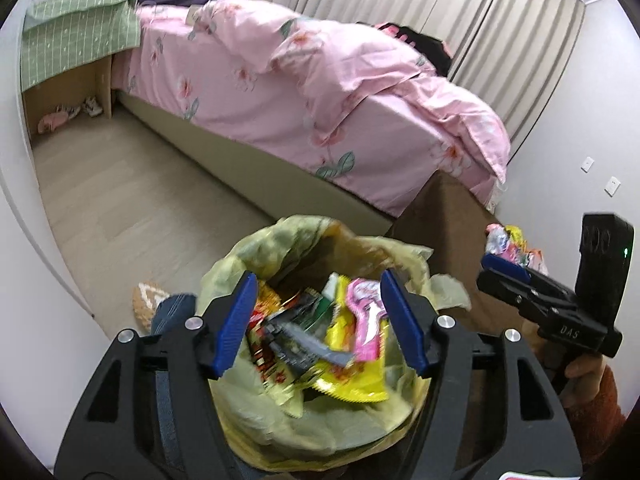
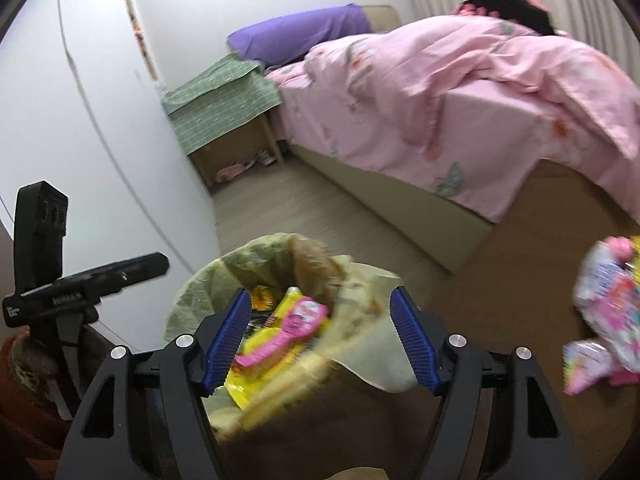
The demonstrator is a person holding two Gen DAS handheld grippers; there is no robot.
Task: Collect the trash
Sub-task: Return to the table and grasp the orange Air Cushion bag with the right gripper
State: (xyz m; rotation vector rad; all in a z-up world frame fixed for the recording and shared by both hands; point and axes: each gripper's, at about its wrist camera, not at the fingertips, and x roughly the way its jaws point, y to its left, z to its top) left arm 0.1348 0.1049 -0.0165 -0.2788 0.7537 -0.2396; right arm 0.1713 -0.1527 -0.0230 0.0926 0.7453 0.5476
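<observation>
A bin lined with a pale yellow-green bag [image 1: 256, 252] stands on the floor, filled with snack wrappers [image 1: 344, 360], yellow, pink and dark. My left gripper [image 1: 320, 312] is open and empty, its blue pads just above the bin's mouth. My right gripper [image 2: 320, 332] is open and empty over the same bin [image 2: 224, 276], above a yellow and pink wrapper [image 2: 288, 328]. More colourful wrappers [image 2: 608, 296] lie on a brown surface [image 2: 512, 280] to the right; they also show in the left wrist view [image 1: 512, 248]. The right gripper also shows in the left wrist view [image 1: 504, 276].
A bed with a pink floral duvet [image 1: 320, 92] fills the background. A bedside table under a green cloth [image 1: 76, 40] stands by the white wall. A slipper [image 1: 148, 304] lies on the floor left of the bin. Wood floor [image 1: 140, 200] runs beside the bed.
</observation>
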